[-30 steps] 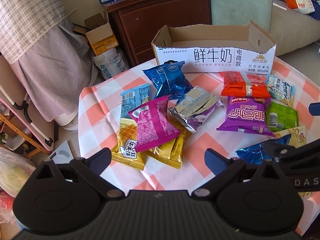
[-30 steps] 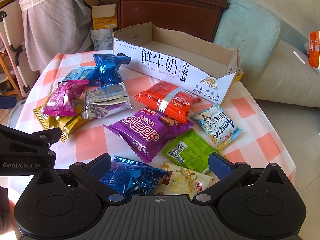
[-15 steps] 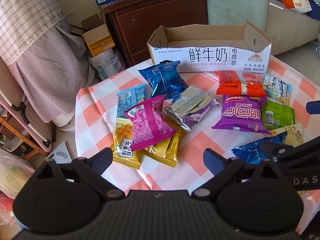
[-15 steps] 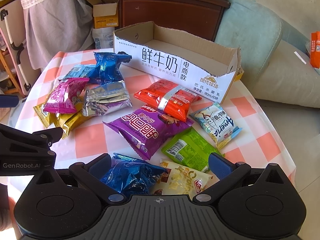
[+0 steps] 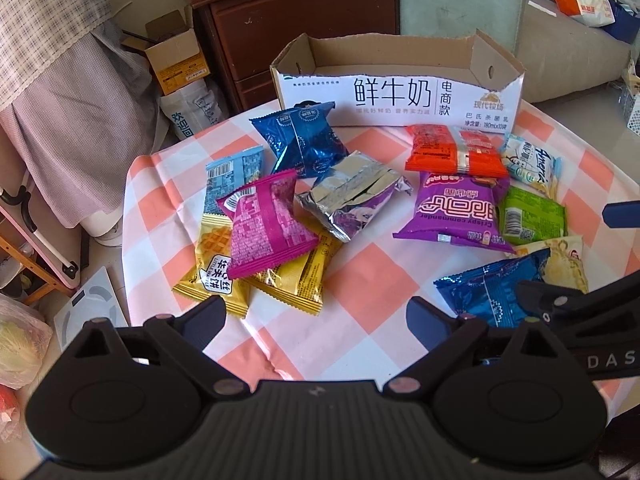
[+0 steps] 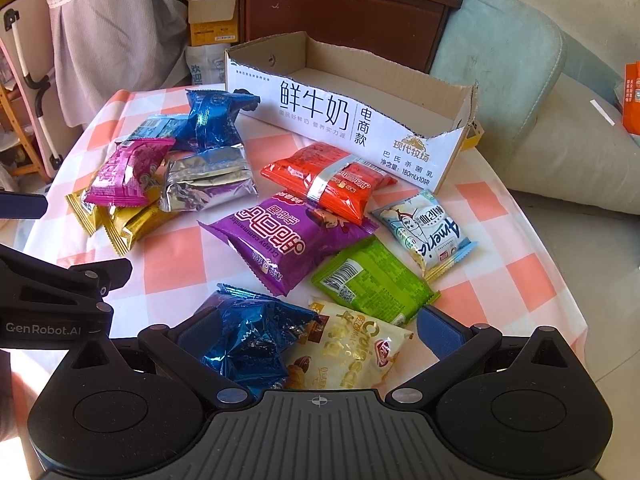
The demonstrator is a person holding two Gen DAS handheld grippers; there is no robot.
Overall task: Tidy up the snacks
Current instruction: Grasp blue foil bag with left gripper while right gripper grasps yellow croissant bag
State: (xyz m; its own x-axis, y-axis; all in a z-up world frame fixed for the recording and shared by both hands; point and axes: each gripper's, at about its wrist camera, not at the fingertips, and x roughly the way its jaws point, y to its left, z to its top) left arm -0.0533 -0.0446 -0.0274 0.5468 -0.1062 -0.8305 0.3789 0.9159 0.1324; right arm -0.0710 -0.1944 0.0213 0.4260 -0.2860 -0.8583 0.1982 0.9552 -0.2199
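Note:
Several snack packets lie on a round table with a pink-checked cloth (image 5: pixel 372 280). At its far side stands an open white cardboard box (image 5: pixel 396 98), also in the right wrist view (image 6: pixel 352 120), with nothing visible inside. My left gripper (image 5: pixel 316 316) hangs open over the near edge, short of the yellow packets (image 5: pixel 292 276) and the magenta packet (image 5: pixel 268 224). My right gripper (image 6: pixel 316 328) is open too, its fingers on either side of a blue foil packet (image 6: pixel 248 332) and a cream croissant packet (image 6: pixel 352 352). Purple (image 6: pixel 288 240), orange (image 6: pixel 328 184) and green (image 6: pixel 368 280) packets lie beyond.
A dark wooden cabinet (image 5: pixel 296 20) stands behind the table, with a cardboard box (image 5: pixel 176 60) on the floor to its left. A pale green cushion (image 6: pixel 500 52) and a sofa sit at the right. A cloth-draped rack (image 5: pixel 60 80) is at the left.
Both grippers have drifted slightly back and up, so the table sits a little lower and farther in each view. No packet has moved.

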